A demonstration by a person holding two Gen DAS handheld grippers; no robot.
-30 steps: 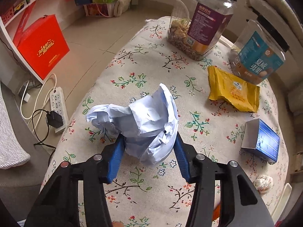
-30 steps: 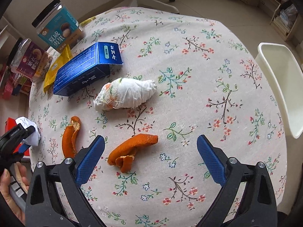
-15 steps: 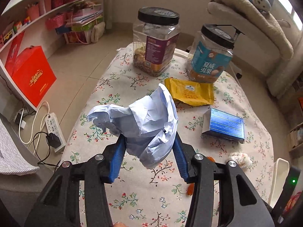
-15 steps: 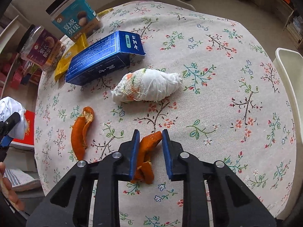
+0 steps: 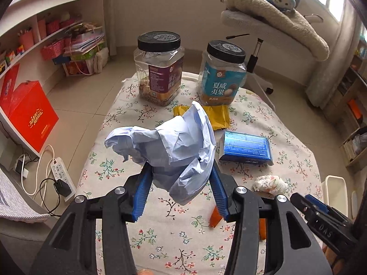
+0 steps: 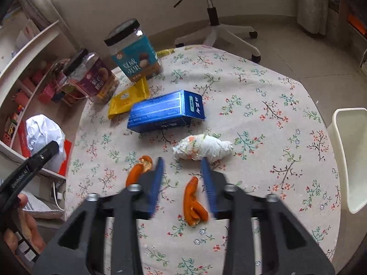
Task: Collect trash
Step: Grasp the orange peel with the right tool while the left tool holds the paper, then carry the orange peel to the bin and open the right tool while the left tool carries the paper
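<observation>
My left gripper (image 5: 181, 171) is shut on a crumpled pale blue paper (image 5: 176, 144) and holds it above the floral table. My right gripper (image 6: 182, 163) is partly open, its jaws motion-blurred. An orange peel (image 6: 193, 202) lies on the tablecloth between the fingers, nearer the right one, and no grip on it shows. A second orange peel (image 6: 137, 170) lies just left of the left finger. A wadded white tissue (image 6: 204, 147) lies just beyond the fingertips. The paper also shows at the left of the right wrist view (image 6: 43, 135).
Two black-lidded snack jars (image 6: 134, 52) (image 6: 91, 78), a yellow snack packet (image 6: 128, 97) and a blue box (image 6: 166, 112) stand at the far side of the table. A white bin (image 6: 346, 155) stands past the table's right edge. An office chair (image 6: 213, 23) is behind.
My right gripper closed around the orange peel, then its jaws spread again and it pulled back and up. My left gripper rose and tilted up with the paper.
</observation>
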